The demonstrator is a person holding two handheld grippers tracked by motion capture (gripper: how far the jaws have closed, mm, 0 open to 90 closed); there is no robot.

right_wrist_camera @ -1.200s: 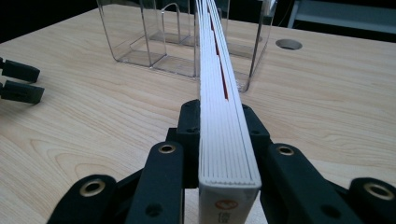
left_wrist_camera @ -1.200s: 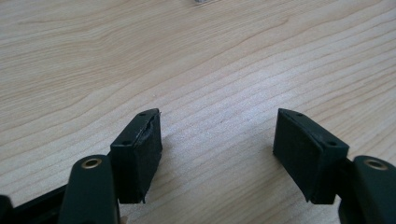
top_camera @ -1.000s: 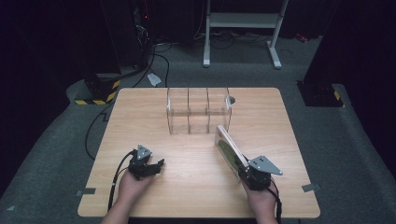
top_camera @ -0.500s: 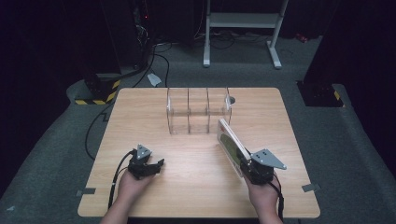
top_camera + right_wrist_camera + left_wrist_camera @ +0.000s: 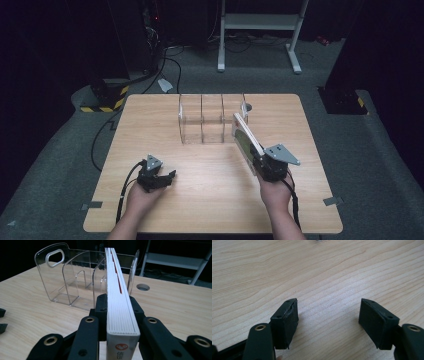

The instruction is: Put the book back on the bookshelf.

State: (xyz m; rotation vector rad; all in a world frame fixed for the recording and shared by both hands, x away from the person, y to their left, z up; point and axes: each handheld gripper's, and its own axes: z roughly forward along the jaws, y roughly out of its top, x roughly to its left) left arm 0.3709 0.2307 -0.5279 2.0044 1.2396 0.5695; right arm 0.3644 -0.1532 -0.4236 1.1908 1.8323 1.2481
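My right gripper (image 5: 260, 162) (image 5: 119, 305) is shut on a book (image 5: 246, 138) (image 5: 117, 292), held on edge with its white page block up and a red logo on the spine end. The book points toward the right end of a clear plastic file rack (image 5: 211, 119) (image 5: 75, 277) with several upright dividers and a handle cut-out. Its far end is close to the rack's last slot. My left gripper (image 5: 169, 176) (image 5: 328, 315) rests low over the bare wooden table (image 5: 210, 200) at the near left, open, with nothing between its pads (image 5: 287, 320).
A round cable hole (image 5: 247, 106) (image 5: 143, 287) sits in the table just right of the rack. A white metal stand (image 5: 260, 22) and cables lie on the dark floor behind the table. A yellow-black striped block (image 5: 102, 102) is at the far left corner.
The right gripper has carried the book forward and up, bringing its far end nearer the rack's right end. The left gripper has stayed put.
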